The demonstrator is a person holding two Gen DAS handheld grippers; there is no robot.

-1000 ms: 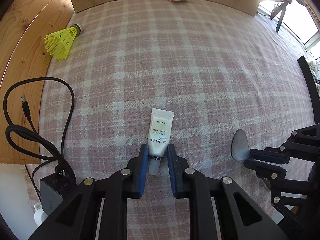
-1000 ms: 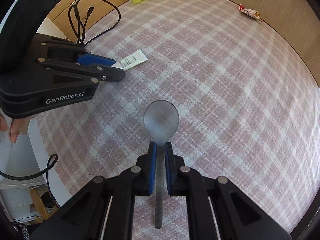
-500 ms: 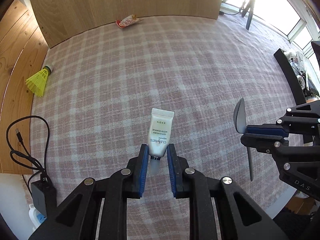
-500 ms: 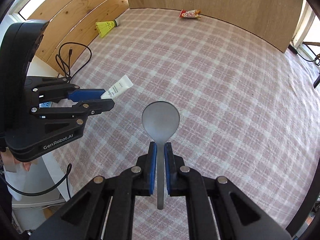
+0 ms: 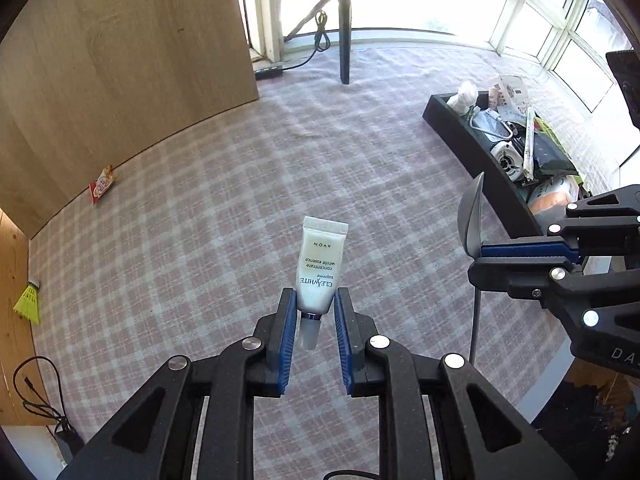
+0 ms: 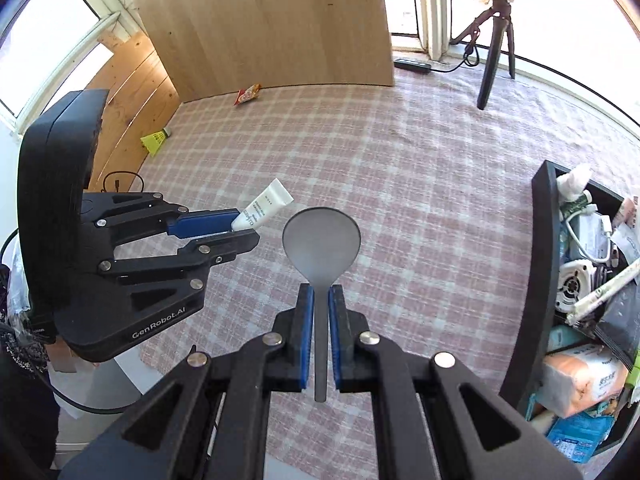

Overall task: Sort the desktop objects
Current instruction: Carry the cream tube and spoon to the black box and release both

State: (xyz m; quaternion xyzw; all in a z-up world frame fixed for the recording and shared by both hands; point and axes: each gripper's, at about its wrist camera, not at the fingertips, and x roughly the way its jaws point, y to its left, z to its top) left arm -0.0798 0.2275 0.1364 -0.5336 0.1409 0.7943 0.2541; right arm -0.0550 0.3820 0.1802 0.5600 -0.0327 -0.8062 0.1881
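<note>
Two grippers held up over a pink plaid tablecloth [image 5: 200,240]. At its right edge we see a black storage bin [image 6: 540,264], crammed with packets, cables and tissues. Our left gripper [image 5: 315,308] is clamped on a white cream tube [image 5: 320,264] near its cap end, tube in the air. Our right gripper [image 6: 321,304] pinches a grey spoon [image 6: 321,240] by the handle, bowl forward. Far side: yellow shuttlecock [image 6: 154,142], red snack packet [image 6: 248,95] by the wooden board [image 6: 272,20].
</note>
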